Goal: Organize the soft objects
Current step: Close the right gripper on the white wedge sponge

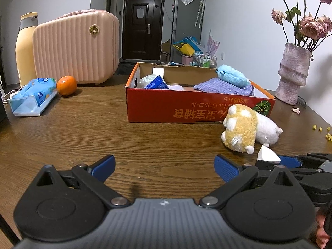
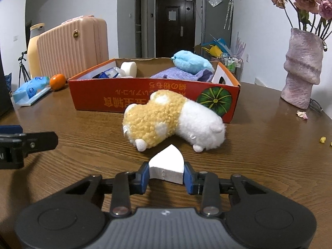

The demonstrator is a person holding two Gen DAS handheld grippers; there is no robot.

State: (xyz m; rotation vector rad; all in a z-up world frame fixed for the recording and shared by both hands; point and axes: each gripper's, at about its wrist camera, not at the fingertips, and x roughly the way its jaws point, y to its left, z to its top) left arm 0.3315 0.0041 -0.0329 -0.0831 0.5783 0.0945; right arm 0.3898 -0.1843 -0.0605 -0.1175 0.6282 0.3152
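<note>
Fingers [image 2: 145,176] pinch white sponge [image 2: 167,166], its underside hidden

A white sponge wedge [image 2: 167,169] sits pinched just before the yellow-and-white plush toy [image 2: 174,122], which lies on its side against the red box [image 2: 116,95].

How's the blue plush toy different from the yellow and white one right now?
The blue plush toy lies inside the red cardboard box, on top of a purple cloth; the yellow and white plush toy lies outside it, on the wooden table against the box's front wall. The blue one is a single colour; the other is yellow curly fleece at one end and smooth white at the other. Both are soft, fuzzy toys lying down, and neither is held.
</note>
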